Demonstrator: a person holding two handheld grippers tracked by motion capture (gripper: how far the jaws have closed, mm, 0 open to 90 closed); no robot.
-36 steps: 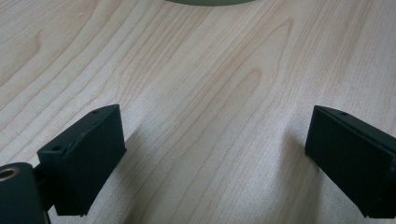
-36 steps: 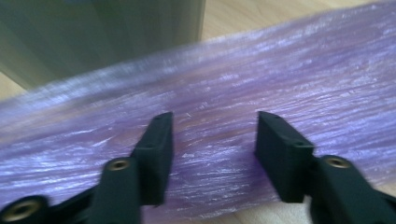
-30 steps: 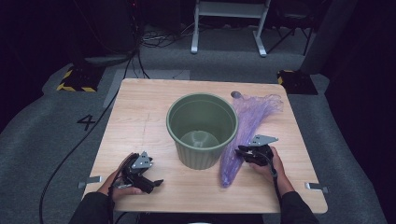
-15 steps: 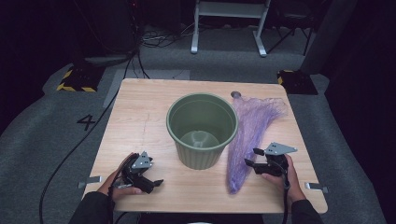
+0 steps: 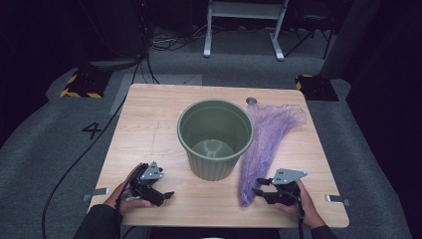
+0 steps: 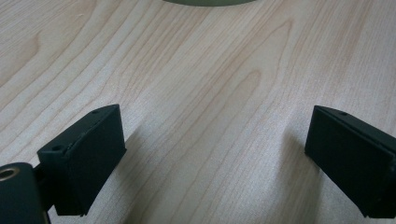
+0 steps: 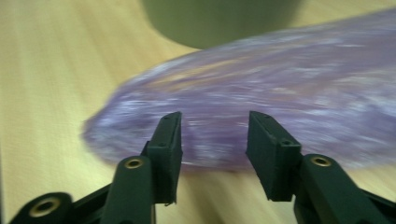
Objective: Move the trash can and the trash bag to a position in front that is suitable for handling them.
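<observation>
A green plastic bin stands upright and empty in the middle of the wooden table. To its right a crumpled purple plastic bag lies flat, stretched from the far right corner toward the near edge. My right gripper is open right at the bag's near end. In the right gripper view the bag lies just beyond the open jaws of the right gripper, with the bin behind it. My left gripper rests near the front left, and the left gripper stands wide open over bare wood.
A small round hole sits in the table behind the bin. Metal brackets stick out at the table's near sides. Cables and a white metal frame are on the floor beyond the table.
My right gripper has drawn back toward the near edge and slightly right, along the bag to its near end. The left gripper has stayed where it was.
</observation>
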